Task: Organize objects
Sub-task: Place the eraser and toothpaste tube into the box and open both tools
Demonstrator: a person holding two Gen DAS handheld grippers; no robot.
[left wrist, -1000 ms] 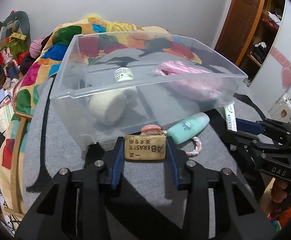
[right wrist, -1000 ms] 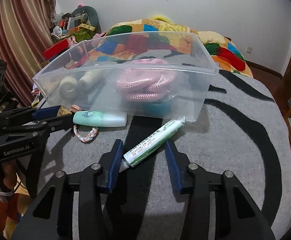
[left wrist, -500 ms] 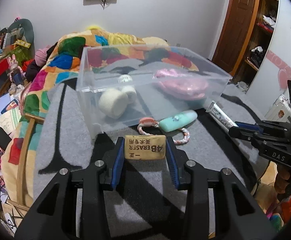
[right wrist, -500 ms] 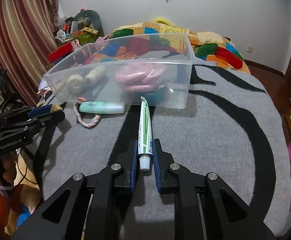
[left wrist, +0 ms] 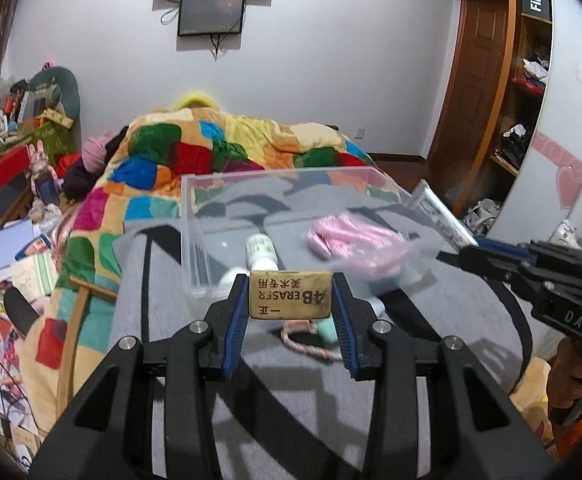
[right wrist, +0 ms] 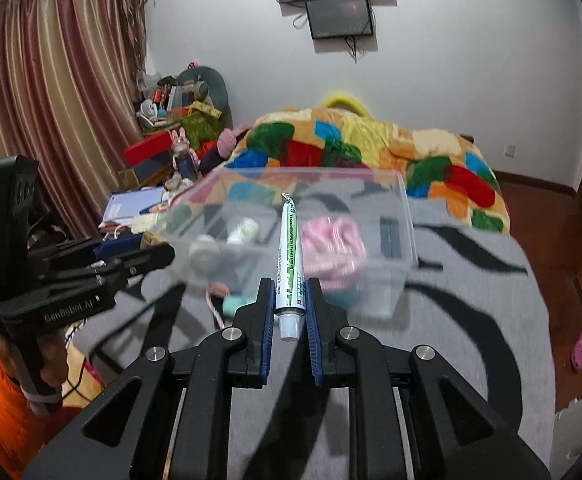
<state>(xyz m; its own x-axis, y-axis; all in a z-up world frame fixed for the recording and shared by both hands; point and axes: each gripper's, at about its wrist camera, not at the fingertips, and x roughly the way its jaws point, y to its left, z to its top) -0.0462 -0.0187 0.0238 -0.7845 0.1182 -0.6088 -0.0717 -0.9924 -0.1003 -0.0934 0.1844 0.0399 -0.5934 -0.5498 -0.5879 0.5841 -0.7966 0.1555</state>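
Note:
My left gripper point(left wrist: 290, 296) is shut on a tan 4B eraser point(left wrist: 289, 295) and holds it raised in front of the clear plastic bin point(left wrist: 199, 216). My right gripper point(right wrist: 289, 298) is shut on a white and green tube point(right wrist: 288, 256), held pointing toward the bin point(right wrist: 405, 216). The bin holds a pink rope bundle point(left wrist: 355, 242), a small white bottle point(left wrist: 261, 252) and a pale roll point(right wrist: 203, 250). A mint green bottle point(left wrist: 327, 330) and a braided rope ring point(left wrist: 307, 346) lie on the grey rug in front of the bin.
The grey rug with black stripes point(right wrist: 471, 300) covers the surface under the bin. A colourful patchwork quilt point(left wrist: 211, 148) lies behind it. Clutter and books point(left wrist: 7, 248) sit at the left, shelves and a door point(left wrist: 523, 100) at the right.
Both grippers have risen and tilted up with their loads, so the bin sits lower and farther in view. The right gripper closed on the tube between one second and half a second ago.

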